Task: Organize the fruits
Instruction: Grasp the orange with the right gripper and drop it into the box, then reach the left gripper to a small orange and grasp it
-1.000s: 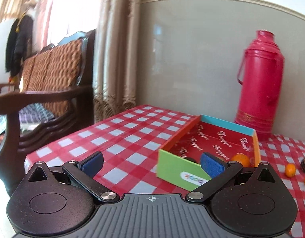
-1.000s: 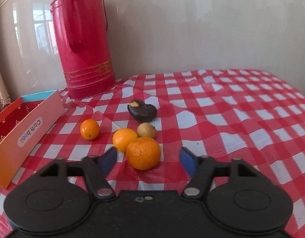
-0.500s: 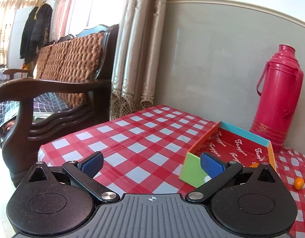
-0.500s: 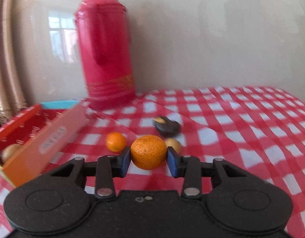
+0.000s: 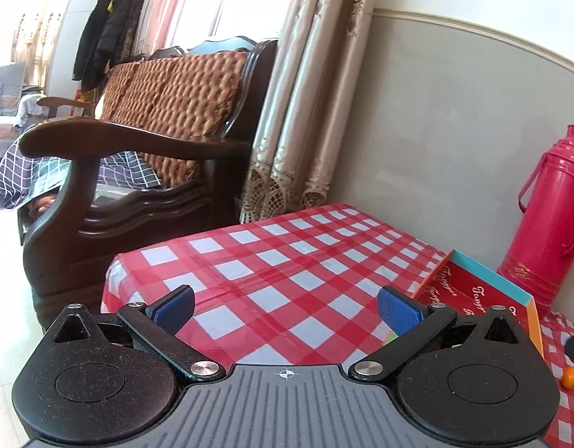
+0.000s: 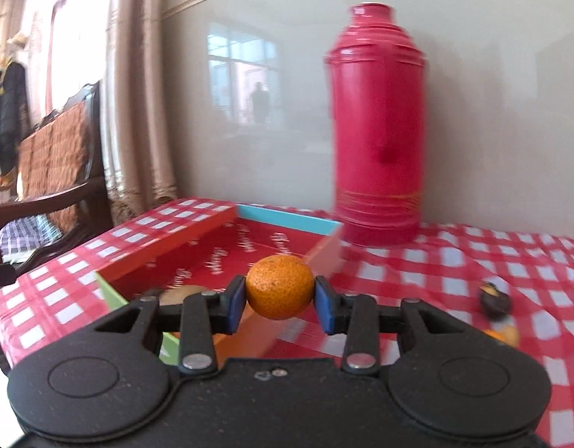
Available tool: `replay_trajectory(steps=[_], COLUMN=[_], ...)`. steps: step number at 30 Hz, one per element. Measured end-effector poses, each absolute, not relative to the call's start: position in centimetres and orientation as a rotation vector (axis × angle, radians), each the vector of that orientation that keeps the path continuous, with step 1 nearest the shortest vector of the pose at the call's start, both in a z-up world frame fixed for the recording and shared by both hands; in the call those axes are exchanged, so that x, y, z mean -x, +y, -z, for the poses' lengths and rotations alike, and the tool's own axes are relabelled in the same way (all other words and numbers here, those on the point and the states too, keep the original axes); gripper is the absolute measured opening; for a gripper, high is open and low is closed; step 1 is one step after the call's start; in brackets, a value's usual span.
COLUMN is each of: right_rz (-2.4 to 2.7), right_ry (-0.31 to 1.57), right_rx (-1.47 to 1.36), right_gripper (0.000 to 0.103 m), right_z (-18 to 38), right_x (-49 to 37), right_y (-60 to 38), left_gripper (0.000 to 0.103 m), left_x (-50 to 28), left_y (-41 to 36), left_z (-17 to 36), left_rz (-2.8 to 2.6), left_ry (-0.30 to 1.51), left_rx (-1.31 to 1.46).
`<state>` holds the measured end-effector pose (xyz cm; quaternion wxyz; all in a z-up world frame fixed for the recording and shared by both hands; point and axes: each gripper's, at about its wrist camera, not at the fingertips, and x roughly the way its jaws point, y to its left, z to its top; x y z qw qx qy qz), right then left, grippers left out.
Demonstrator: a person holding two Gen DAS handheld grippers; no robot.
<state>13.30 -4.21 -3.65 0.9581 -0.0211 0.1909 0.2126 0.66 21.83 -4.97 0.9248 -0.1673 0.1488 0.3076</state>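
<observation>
One mandarin (image 6: 279, 286) is clamped between the pads of the right gripper (image 6: 279, 300), seen at frame centre just in front of and above the red box (image 6: 227, 257), whose open tray lies behind and to the lower left of the fruit; the right hand is judged nearer. Inside the box a brownish fruit (image 6: 182, 295) is partly seen at lower left, other contents hidden. Left gripper (image 5: 285, 308) jaws are spread wide and empty over the counter (image 5: 287, 261), with the box at that frame's right edge and a small orange fruit (image 5: 571, 377) left outside.
</observation>
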Motion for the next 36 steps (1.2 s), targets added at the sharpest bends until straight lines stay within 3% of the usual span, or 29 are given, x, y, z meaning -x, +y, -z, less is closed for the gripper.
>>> replay_trajectory(steps=[10, 22, 28, 32, 36], right_rz=[-0.486, -0.37, -0.191, -0.015, 0.175], right_ry=[0.435, 0.36, 0.356, 0.336, 0.3], right_rx=[0.106, 0.078, 0.084, 0.079, 0.076], right_gripper=[0.035, 0.076, 0.085, 0.096, 0.097], right_z=[4.5, 3.5, 4.1, 4.8, 5.3], right_x=[-13.5, -12.3, -12.1, -12.0, -11.5], right_y=[0.0, -4.7, -9.2, -12.2, -14.8], left_gripper=[0.103, 0.103, 0.103, 0.103, 0.103], left_x=[-0.1, -0.9, -1.6, -2.1, -3.0], left_y=[23.4, 21.7, 20.2, 18.4, 15.3], left_z=[5.4, 5.0, 4.7, 4.4, 3.8], left_rz=[-0.64, -0.602, -0.579, -0.542, -0.467], left_ry=[0.296, 0.305, 0.311, 0.299, 0.276], left_rx=[0.405, 0.339, 0.312, 0.283, 0.224])
